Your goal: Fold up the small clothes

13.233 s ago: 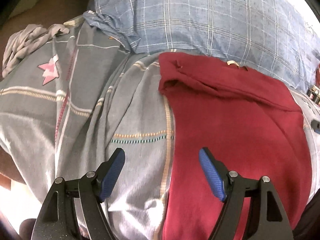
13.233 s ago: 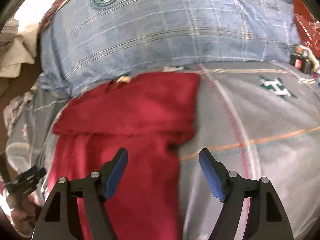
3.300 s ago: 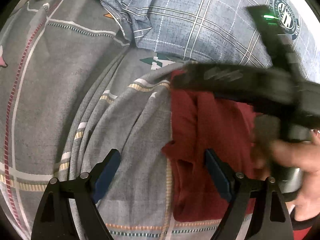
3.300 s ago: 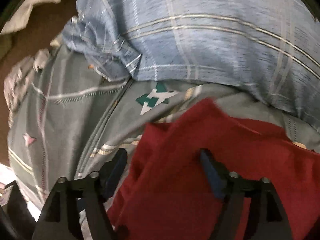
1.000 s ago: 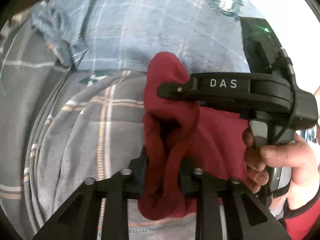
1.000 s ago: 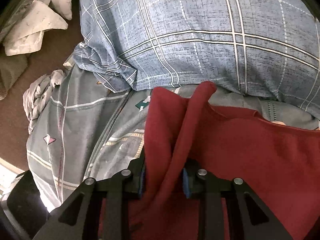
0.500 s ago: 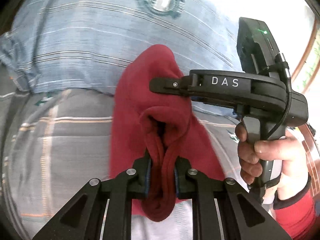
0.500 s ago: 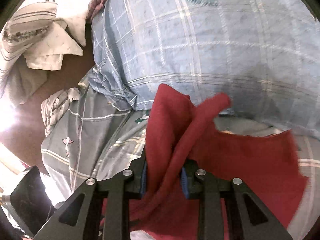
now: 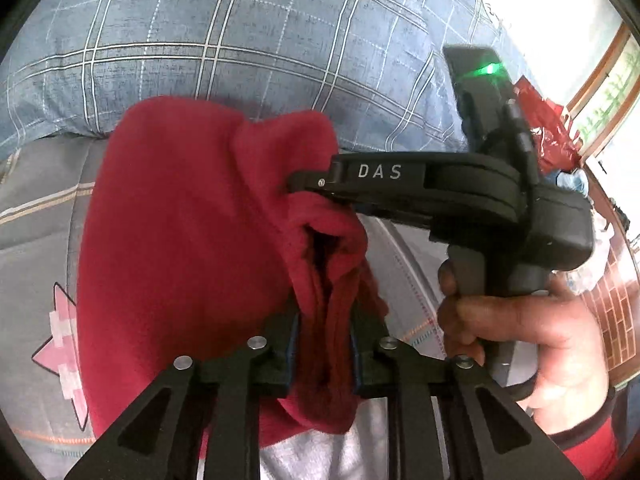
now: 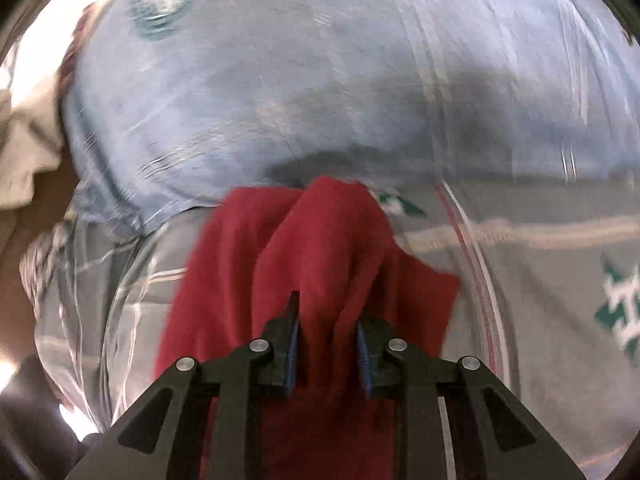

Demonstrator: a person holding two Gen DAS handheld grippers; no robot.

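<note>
While the left gripper (image 9: pixel 323 346) pinches a bunched fold of the red garment (image 9: pixel 192 216) above the grey bedsheet (image 9: pixel 36 216), the right gripper (image 10: pixel 327 354) clamps another fold near the blue plaid pillow (image 10: pixel 320 80).

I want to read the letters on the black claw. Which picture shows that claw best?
The left wrist view. There the right claw reaches in sideways, sharp enough to read DAS, shut on the red cloth. The right wrist view shows only that claw's own fingers from behind, pinching the cloth, and the picture is blurry.

Right gripper (image 10: pixel 326 346) pinches bunched red garment (image 10: pixel 320 240).
</note>
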